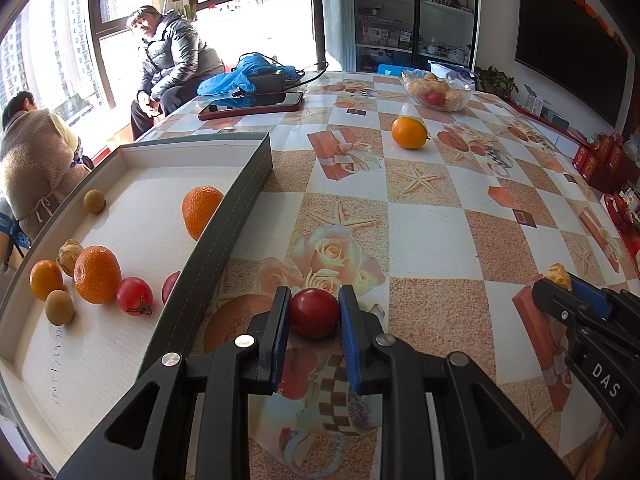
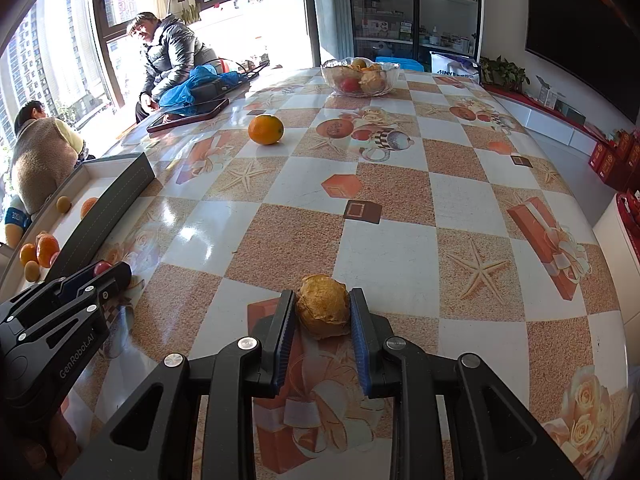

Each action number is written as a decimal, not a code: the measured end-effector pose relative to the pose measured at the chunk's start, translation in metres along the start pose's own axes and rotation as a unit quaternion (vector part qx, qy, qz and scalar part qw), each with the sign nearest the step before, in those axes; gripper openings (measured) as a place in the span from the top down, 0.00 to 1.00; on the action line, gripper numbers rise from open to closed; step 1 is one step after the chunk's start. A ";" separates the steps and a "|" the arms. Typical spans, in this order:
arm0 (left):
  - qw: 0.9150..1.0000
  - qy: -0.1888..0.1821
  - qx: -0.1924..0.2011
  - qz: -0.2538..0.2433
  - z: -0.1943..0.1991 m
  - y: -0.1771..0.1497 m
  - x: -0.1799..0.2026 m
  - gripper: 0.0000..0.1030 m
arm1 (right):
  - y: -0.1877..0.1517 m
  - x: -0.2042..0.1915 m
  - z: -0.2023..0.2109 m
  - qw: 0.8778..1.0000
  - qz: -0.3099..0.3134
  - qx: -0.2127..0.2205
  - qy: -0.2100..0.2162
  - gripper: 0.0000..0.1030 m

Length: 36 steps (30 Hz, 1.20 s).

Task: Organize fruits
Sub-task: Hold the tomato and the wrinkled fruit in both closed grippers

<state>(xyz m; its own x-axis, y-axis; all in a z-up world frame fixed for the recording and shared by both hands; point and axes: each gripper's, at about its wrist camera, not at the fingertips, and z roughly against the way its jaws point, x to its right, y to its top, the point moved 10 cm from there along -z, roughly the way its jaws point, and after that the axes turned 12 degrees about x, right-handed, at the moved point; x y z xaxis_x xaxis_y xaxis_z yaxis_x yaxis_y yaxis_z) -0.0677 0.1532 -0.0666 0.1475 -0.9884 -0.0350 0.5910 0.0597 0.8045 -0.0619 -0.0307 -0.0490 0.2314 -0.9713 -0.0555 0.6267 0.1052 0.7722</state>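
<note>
Currently clamped on a red tomato (image 1: 314, 312): left gripper (image 1: 314, 314), blue pads pressed against both sides of the fruit, positioned just beside the outer wall of the tray (image 1: 224, 216) and low over the patterned tablecloth (image 1: 424, 216). Whether the tomato rests on the cloth or is lifted clear: cannot tell.

Likewise clamped on a wrinkled tan fruit (image 2: 323, 306): right gripper (image 2: 323, 312), pads in contact on both sides, located over the tablecloth well to the right of the tray. Contact with the cloth beneath: cannot tell.

Contents of the tray, left wrist view:
- large mandarin (image 1: 97, 274) near the front left, touching a small orange (image 1: 46, 280) side region and a wrinkled tan fruit behind it (image 1: 69, 256);
- second mandarin (image 1: 201, 211) against the right wall;
- tomato with green stem (image 1: 135, 295) just beside the large mandarin, another red fruit (image 1: 171, 286) partly hidden by the wall;
- two small brown round fruits, one at front left (image 1: 59, 307), one toward the back (image 1: 94, 201).

Outside the tray: single orange (image 1: 409, 132) lying on the tablecloth, well apart from both grippers; glass bowl (image 1: 460, 102) holding mixed fruit at the far edge of the table; dark red phone (image 1: 252, 106) and blue bag (image 1: 236, 78) at the far left corner.
</note>
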 end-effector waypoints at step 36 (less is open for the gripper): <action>1.000 0.003 -0.004 -0.007 0.001 0.000 0.001 0.75 | -0.001 -0.002 0.001 1.000 0.014 -0.006 -0.009 0.73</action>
<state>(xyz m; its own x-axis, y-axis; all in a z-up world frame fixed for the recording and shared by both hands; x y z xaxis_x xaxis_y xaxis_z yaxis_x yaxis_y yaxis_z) -0.0687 0.1521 -0.0661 0.1446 -0.9882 -0.0497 0.5999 0.0476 0.7987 -0.0636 -0.0293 -0.0487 0.2359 -0.9715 -0.0236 0.6285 0.1339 0.7662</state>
